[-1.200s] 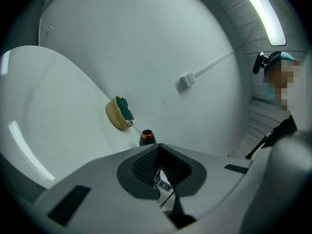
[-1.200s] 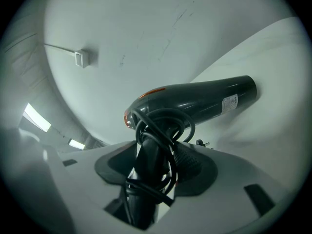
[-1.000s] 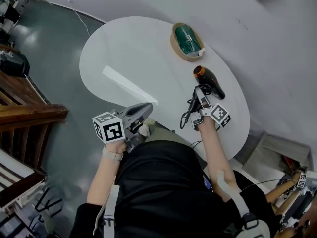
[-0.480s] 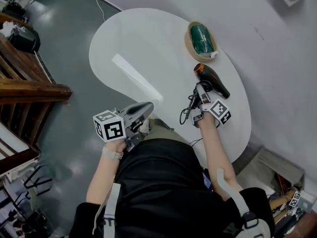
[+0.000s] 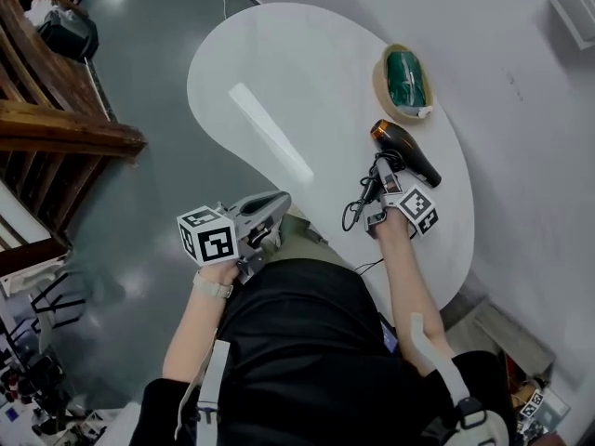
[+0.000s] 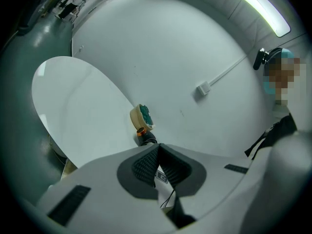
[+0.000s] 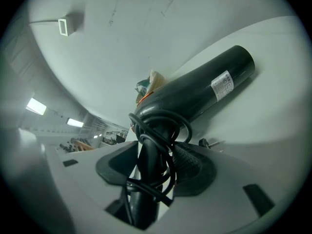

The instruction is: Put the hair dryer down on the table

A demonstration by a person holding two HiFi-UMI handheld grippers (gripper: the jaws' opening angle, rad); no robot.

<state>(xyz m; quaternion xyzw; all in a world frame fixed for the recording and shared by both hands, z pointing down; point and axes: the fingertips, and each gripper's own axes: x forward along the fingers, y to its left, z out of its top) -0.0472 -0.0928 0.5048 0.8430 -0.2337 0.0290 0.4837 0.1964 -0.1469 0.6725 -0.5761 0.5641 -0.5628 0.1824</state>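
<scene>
On white table (image 5: 279, 63): black hair dryer (image 5: 409, 154) lying flat, right gripper (image 5: 383, 170) jaws closing on its cord-wrapped handle (image 7: 148, 179). Beside table edge: left gripper (image 5: 277, 200), jaws together, nothing between.

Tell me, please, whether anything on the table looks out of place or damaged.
Nothing is spilled or damaged. Only the cord of the hair dryer looks untidy: it loops loosely round the handle, which sits between the closing jaws of the right gripper.
</scene>
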